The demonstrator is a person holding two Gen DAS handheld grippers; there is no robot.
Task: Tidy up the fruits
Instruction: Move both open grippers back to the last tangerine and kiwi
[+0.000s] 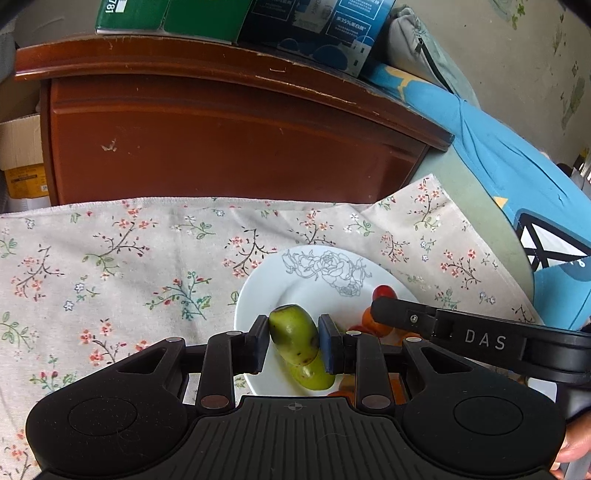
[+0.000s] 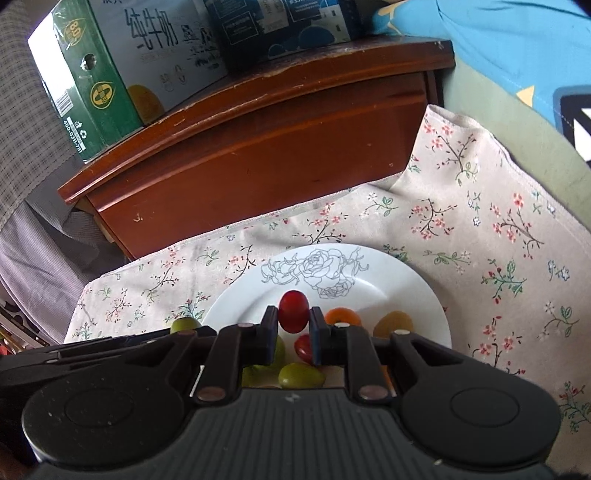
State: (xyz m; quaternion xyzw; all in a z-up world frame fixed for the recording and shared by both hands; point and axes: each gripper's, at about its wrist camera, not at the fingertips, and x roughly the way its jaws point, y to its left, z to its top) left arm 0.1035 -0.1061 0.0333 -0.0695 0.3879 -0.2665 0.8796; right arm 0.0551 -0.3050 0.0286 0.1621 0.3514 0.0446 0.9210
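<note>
My left gripper [image 1: 293,339] is shut on a green oblong fruit [image 1: 293,334], held over the near part of a white plate [image 1: 273,280] with a rose drawing. A second green fruit [image 1: 314,376] lies on the plate just below it. My right gripper [image 2: 293,325] is shut on a small red tomato [image 2: 293,311], above the same plate [image 2: 243,299]. On the plate lie another red tomato [image 2: 303,349], an orange fruit [image 2: 341,316], a yellowish fruit [image 2: 393,323] and a green fruit [image 2: 301,374]. The right gripper's arm [image 1: 480,338] crosses the left wrist view.
A floral cloth [image 1: 110,266] covers the table. Behind it stands a brown wooden cabinet [image 1: 221,147] with a milk carton [image 2: 110,74] and a dark blue box [image 2: 284,26] on top. A blue cushion [image 1: 517,177] lies to the right, a cardboard box [image 1: 22,155] at the left.
</note>
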